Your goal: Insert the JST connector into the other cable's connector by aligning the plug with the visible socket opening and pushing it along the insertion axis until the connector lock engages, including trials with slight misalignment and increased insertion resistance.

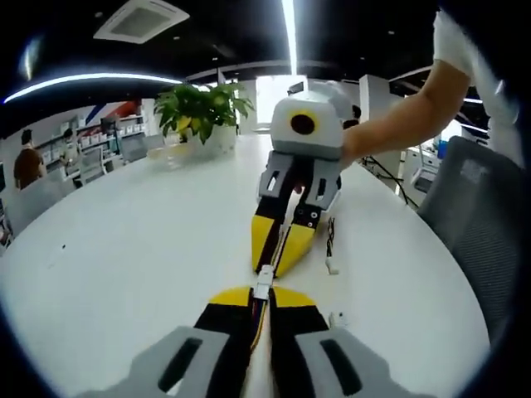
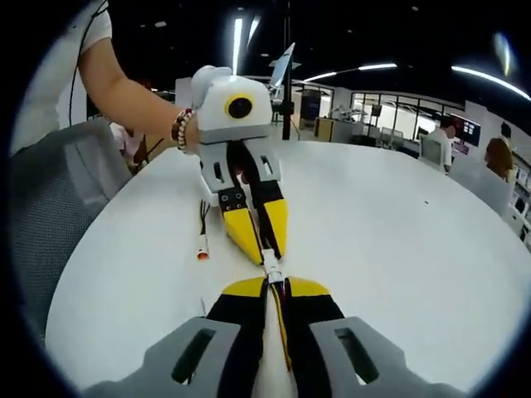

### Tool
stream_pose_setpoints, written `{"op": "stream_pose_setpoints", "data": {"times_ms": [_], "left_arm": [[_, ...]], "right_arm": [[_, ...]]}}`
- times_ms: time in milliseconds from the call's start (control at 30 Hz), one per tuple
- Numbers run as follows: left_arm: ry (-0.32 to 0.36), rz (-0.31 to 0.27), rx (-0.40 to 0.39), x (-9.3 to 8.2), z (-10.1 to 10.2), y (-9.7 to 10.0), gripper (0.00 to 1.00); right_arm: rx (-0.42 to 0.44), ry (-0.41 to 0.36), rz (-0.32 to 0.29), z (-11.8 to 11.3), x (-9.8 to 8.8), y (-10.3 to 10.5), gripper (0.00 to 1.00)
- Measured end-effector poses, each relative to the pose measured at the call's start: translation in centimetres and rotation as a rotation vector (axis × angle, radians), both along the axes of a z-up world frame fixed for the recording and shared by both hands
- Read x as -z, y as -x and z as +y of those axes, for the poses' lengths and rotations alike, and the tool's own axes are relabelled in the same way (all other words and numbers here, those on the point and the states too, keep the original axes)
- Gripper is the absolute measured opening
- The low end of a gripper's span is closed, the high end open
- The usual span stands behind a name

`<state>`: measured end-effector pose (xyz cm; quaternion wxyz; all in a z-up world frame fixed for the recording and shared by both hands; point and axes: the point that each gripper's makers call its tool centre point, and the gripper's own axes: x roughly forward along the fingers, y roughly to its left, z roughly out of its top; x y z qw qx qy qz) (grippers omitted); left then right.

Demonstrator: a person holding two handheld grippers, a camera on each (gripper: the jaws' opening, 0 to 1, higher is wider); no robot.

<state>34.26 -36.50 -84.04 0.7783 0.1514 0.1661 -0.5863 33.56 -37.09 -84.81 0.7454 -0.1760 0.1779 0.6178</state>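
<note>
1. Facing each other across a round white table (image 1: 124,249), the two hand-held grippers meet tip to tip at the centre of both views.
2. Left gripper (image 1: 261,296) — its yellow-tipped jaws rise from the bottom centre of the left gripper view and are clenched on a cable whose white JST connector (image 1: 264,280) sticks out just beyond the tips.
3. Right gripper (image 2: 274,286) — seen from its own camera at the bottom centre of the right gripper view, jaws closed on the other cable, with its white connector (image 2: 271,267) at the tips.
4. In the left gripper view the right gripper comes down from the upper centre, its yellow jaws pinched together and pointing at the white connector; whether plug and socket are fully seated cannot be told.
5. In the right gripper view the left gripper descends from the upper left, held by a hand wearing a beaded bracelet (image 2: 179,127).
6. A spare cable with an orange end (image 2: 202,240) lies on the table left of centre in the right gripper view.
7. A potted plant (image 1: 202,109) stands on the table at upper left of centre in the left gripper view.
</note>
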Motion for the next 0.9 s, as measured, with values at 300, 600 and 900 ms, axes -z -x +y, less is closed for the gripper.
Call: {"op": "stream_pose_setpoints", "data": {"times_ms": [300, 600, 900], "left_arm": [[0.001, -0.014, -0.020, -0.3, 0.4, -0.5, 0.09], [0.090, -0.038, -0.082, -3.4, 1.5, -0.2, 0.11], [0.125, -0.027, -0.104, -4.7, 1.6, 1.7, 0.14]], "right_arm": [[0.026, 0.001, -0.009, -0.2, -0.5, -0.1, 0.17], [0.103, -0.095, -0.010, -1.8, -3.8, -0.7, 0.15], [0.108, -0.094, -0.013, -2.5, -5.0, 0.6, 0.13]]}}
